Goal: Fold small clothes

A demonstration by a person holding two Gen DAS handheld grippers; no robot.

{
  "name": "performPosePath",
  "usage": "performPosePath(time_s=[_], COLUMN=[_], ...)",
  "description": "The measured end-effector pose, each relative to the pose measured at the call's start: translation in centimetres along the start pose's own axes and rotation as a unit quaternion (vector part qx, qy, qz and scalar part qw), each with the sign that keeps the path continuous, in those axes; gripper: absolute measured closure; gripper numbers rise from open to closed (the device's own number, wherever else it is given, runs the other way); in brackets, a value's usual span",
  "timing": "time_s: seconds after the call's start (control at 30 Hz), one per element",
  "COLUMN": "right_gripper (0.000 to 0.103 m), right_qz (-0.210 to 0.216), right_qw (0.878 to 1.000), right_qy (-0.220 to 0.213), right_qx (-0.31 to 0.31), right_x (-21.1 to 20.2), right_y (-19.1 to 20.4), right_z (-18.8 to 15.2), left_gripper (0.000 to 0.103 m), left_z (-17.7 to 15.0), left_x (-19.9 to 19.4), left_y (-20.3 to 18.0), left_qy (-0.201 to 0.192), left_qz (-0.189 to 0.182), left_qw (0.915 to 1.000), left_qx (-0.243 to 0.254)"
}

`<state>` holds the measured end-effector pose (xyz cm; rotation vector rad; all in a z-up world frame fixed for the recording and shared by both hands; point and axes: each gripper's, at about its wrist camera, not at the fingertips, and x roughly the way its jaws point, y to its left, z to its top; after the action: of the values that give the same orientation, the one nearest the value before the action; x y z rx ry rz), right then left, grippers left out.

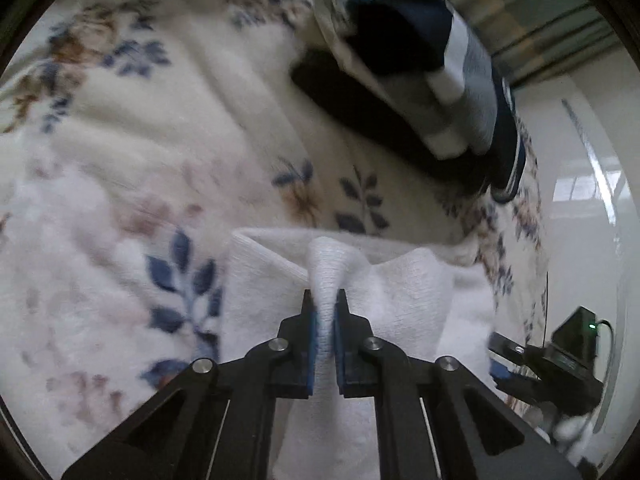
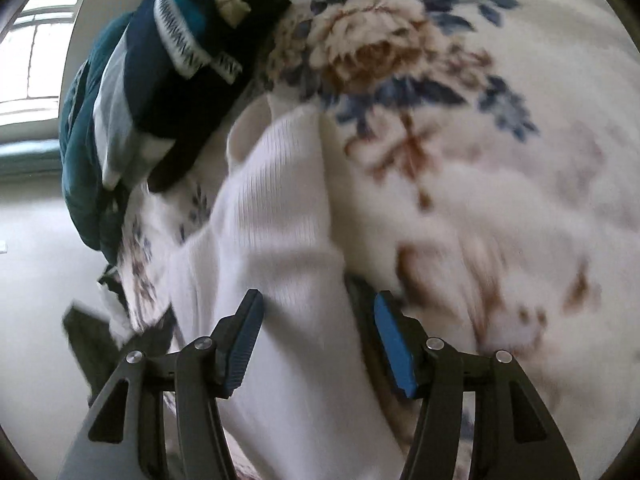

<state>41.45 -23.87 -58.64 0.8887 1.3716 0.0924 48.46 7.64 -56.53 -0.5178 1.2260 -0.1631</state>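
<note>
Left claw (image 1: 325,300) has its blue-padded fingers pinched nearly together; right claw (image 2: 318,308) has its fingers spread wide apart.

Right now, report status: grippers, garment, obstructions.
Left gripper shut on white garment. Right gripper open, straddling it. Clothes pile apart on blanket, not in the way.

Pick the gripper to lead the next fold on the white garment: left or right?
Left, probably. The left gripper is already shut on a pinch of the white garment, so it can carry the fold. The right gripper is open, straddling the cloth without gripping.
</note>
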Motion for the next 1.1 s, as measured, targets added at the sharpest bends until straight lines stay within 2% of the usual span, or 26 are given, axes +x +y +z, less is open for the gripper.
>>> performPosePath(time_s=[0.03,0.07,0.1,0.2,0.3,0.4,0.47,0.5,0.6,0.63,0.67,0.73,0.77,0.8,0.87,0.9,0.97,1.03,1.1], right_gripper=[0.052,0.079,0.086,0.090,0.091,0.091,0.088,0.083,0.074,0.073,0.069,0.068,0.068,0.068,0.068,0.068,0.068,0.060,0.047], right_qz=[0.000,0.002,-0.002,-0.006,-0.034,-0.097,-0.102,-0.100,-0.072,-0.058,-0.035,-0.016,-0.020,-0.043,-0.113,-0.112,-0.079,-0.061,-0.050], right_qw=[1.000,1.000,1.000,0.998,0.994,0.986,0.985,0.986,0.990,0.991,0.991,0.988,0.984,0.980,0.978,0.982,0.987,0.987,0.987], right_qy=[0.001,0.002,0.008,0.011,0.005,0.021,0.042,0.048,0.047,0.042,0.042,0.058,0.067,0.070,0.066,0.075,0.072,0.065,0.074], right_qx=[-0.003,-0.011,-0.021,-0.058,-0.104,-0.132,-0.130,-0.126,-0.116,-0.116,-0.120,-0.144,-0.166,-0.182,-0.162,-0.135,-0.116,-0.135,-0.134], right_x=[-0.2,0.1,0.4,1.4,1.8,3.9,4.6,4.8,3.0,1.9,1.2,1.5,2.5,3.8,6.1,6.5,5.1,1.8,-1.1], right_y=[-0.3,0.1,0.0,1.0,2.2,3.3,3.3,3.5,3.3,3.0,2.9,3.7,4.4,4.7,4.0,3.5,3.6,3.9,2.9], right_z=[0.9,1.3,1.6,2.7,2.1,2.5,2.9,3.1,3.8,3.8,3.8,4.2,4.6,5.4,7.0,7.6,7.1,4.6,1.3], left_gripper=[0.098,0.098,0.098,0.098,0.098,0.097,0.093,0.092,0.071,0.059,0.051,0.048,0.048,0.048,0.048,0.048,0.048,0.048,0.048], left_z=[0.5,1.2,1.9,3.6,4.4,4.2,4.2,4.3,3.6,3.2,2.7,1.9,1.4,0.6,-0.7,-1.6,-3.7,-6.2,-9.5], left_x=[-0.7,-1.1,-1.3,-0.5,2.7,5.3,5.0,4.5,1.8,0.7,-0.4,-1.8,-2.2,-2.6,-3.2,-4.0,-5.3,-6.9,-8.2], left_y=[0.3,0.4,0.8,1.9,3.0,3.8,4.0,4.2,4.8,5.1,5.4,6.0,6.3,6.7,6.9,7.1,7.2,7.5,7.7], left_qy=[-0.007,-0.012,-0.014,-0.015,0.007,0.036,0.042,0.042,0.035,0.028,0.020,0.015,0.017,0.025,0.033,0.036,0.045,0.064,0.089], left_qz=[0.003,0.003,0.002,0.018,0.039,0.042,0.035,0.028,0.020,0.022,0.023,0.019,0.023,0.032,0.033,0.032,0.019,0.009,-0.003], left_qw=[1.0000,0.9998,0.9997,0.9993,0.9987,0.9979,0.9979,0.9978,0.9978,0.9980,0.9981,0.9982,0.9980,0.9976,0.9975,0.9975,0.9977,0.9971,0.9954], left_qx=[-0.004,-0.013,-0.019,-0.028,-0.031,-0.034,-0.035,-0.042,-0.053,-0.053,-0.054,-0.056,-0.056,-0.056,-0.053,-0.051,-0.047,-0.040,-0.035])
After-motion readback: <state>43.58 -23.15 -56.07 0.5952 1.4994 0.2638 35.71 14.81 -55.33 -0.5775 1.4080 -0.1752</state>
